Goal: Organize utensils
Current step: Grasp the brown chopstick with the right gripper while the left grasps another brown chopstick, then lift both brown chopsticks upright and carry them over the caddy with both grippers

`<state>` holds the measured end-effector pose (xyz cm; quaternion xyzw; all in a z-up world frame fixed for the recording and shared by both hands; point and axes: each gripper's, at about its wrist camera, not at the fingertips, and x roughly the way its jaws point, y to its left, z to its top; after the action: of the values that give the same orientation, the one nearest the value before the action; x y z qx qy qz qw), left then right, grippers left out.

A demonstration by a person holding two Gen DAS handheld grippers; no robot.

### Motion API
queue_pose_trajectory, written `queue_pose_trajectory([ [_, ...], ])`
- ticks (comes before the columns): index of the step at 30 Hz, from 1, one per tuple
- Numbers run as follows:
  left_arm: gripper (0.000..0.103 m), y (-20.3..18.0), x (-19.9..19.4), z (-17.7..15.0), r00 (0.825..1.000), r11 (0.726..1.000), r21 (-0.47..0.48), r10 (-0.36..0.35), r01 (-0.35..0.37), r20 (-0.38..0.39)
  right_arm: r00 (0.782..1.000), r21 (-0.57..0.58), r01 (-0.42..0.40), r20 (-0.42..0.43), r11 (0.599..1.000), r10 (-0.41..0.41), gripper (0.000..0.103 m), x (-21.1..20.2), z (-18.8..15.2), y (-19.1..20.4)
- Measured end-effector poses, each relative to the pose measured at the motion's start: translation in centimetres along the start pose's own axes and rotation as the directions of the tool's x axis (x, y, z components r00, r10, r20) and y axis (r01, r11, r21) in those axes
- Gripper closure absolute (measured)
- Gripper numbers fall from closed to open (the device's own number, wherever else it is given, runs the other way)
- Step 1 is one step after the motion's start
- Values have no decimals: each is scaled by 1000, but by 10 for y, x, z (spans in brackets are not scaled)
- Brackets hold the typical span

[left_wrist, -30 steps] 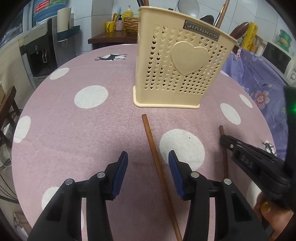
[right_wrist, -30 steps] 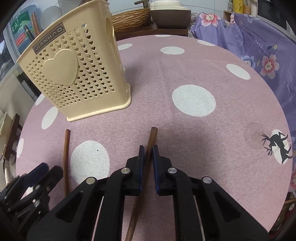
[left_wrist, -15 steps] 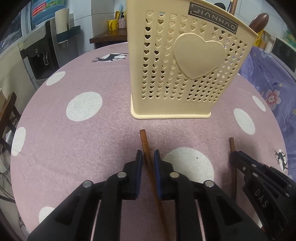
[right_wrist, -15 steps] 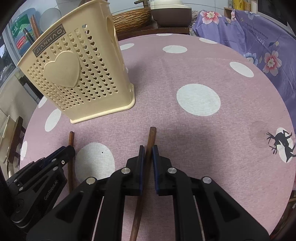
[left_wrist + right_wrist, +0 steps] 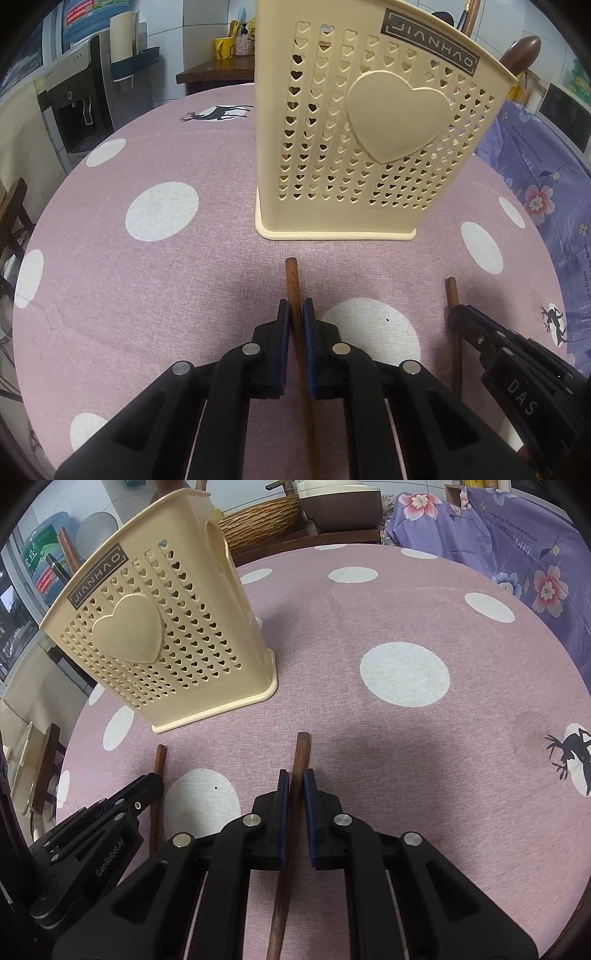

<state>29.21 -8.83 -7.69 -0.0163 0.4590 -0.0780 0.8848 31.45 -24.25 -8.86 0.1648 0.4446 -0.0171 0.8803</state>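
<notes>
A cream perforated utensil holder (image 5: 369, 140) with a heart on its front stands on the pink dotted tablecloth (image 5: 147, 288); it also shows in the right wrist view (image 5: 159, 646). Several utensils stand in it. My left gripper (image 5: 295, 314) is shut on a brown wooden chopstick (image 5: 292, 280), whose tip points at the holder's base. My right gripper (image 5: 294, 786) is shut on a second brown chopstick (image 5: 301, 753). Each gripper and its stick shows in the other view: the right one (image 5: 458, 317) and the left one (image 5: 151, 786).
A purple floral cloth (image 5: 517, 554) lies past the table's right side. A wicker basket (image 5: 258, 524) and a pot (image 5: 340, 502) stand behind the table. A water dispenser (image 5: 77, 99) stands at the far left. A wooden chair (image 5: 11, 210) is by the left edge.
My left gripper closed on its chopstick and moved toward the holder. My right gripper stayed shut on its chopstick and edged closer to the holder.
</notes>
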Motion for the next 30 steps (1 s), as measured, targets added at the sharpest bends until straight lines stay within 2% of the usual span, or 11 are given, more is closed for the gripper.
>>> queue_pose_trajectory([
  [6,95,1,-14,1,999,1000,-8,-25,25,33,999,6,-36,27,999,36,94,-13,1,-2],
  [13,95,9,-49,5,992,997,-10,-76,78,104,985,-18,-114,125,993,116,94,-54,1,-1],
  [17,95,16,-83,8,979,994,-3,-105,107,175,967,-72,-150,195,986,162,94,-88,1,3],
  [22,95,25,-129,11,954,990,13,-142,144,263,942,-142,-175,264,974,207,95,-129,0,8],
  [26,95,28,-156,7,934,985,23,-167,169,317,923,-180,-203,292,962,250,95,-154,-4,12],
  [30,95,28,-173,4,921,985,33,-171,170,350,909,-189,-231,308,954,281,95,-168,-7,14],
])
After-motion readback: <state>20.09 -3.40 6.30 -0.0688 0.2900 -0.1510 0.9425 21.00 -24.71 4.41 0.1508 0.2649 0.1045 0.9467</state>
